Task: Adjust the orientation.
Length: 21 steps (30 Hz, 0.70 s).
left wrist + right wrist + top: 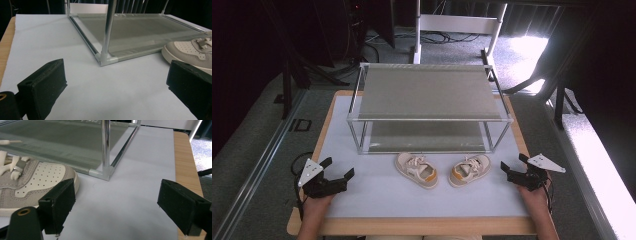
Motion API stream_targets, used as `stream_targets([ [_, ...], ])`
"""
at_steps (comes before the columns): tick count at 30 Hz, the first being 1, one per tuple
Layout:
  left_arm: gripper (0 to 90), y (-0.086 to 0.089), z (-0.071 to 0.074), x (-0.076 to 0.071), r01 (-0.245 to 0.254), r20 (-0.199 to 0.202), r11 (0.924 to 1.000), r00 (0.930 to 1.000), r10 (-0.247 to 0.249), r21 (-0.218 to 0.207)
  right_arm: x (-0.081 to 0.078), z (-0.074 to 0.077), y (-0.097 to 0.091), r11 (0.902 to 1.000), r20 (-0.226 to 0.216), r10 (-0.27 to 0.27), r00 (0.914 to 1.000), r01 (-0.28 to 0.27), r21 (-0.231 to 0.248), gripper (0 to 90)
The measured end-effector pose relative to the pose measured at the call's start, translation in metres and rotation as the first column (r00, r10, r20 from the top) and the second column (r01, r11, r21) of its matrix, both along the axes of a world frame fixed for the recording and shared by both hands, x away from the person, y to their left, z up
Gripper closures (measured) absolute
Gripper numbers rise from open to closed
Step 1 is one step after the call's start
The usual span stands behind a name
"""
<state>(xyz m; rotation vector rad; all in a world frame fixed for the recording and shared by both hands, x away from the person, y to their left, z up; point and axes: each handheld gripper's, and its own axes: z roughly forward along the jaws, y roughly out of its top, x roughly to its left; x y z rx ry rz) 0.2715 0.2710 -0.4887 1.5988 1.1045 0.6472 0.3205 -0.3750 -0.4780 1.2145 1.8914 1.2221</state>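
Both shoes (pixel 443 170), toes toward rack (pixel 428 107)

A white-topped table (pixel 377 200) with a wooden edge fills the frame's middle; a white frame stand (pixel 457 25) stands on the grey floor (pixel 257 135) at top centre.

The table (pixel 362 200) bears a rack (pixel 427 117) and two shoes (pixel 417 170).

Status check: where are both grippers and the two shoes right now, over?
Left gripper open, nothing between its fingers. Right gripper open, empty. Two shoes, left shoe and right shoe, on the mat before the rack, untouched. Path clear.
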Motion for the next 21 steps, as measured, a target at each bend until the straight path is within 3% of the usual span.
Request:
stream_targets([
  [9,2.4,-0.002,0.0,0.0,0.014,-0.007,0.9998,0.9999,-0.014,0.012,0.0,0.0,0.0,1.0,-0.001,0.001,1.0,-0.001,-0.001,14.2],
  [15,2.4,-0.005,0.001,0.001,0.034,-0.039,0.9987,0.9987,-0.032,0.038,0.0,0.0,0.0,1.0,-0.001,0.001,1.0,-0.001,0.002,14.2],
  [21,2.4,-0.013,0.007,0.002,0.103,-0.08,0.9931,0.9919,-0.099,0.055,0.0,0.0,0.0,1.0,-0.003,0.001,1.0,-0.001,0.002,14.2],
])
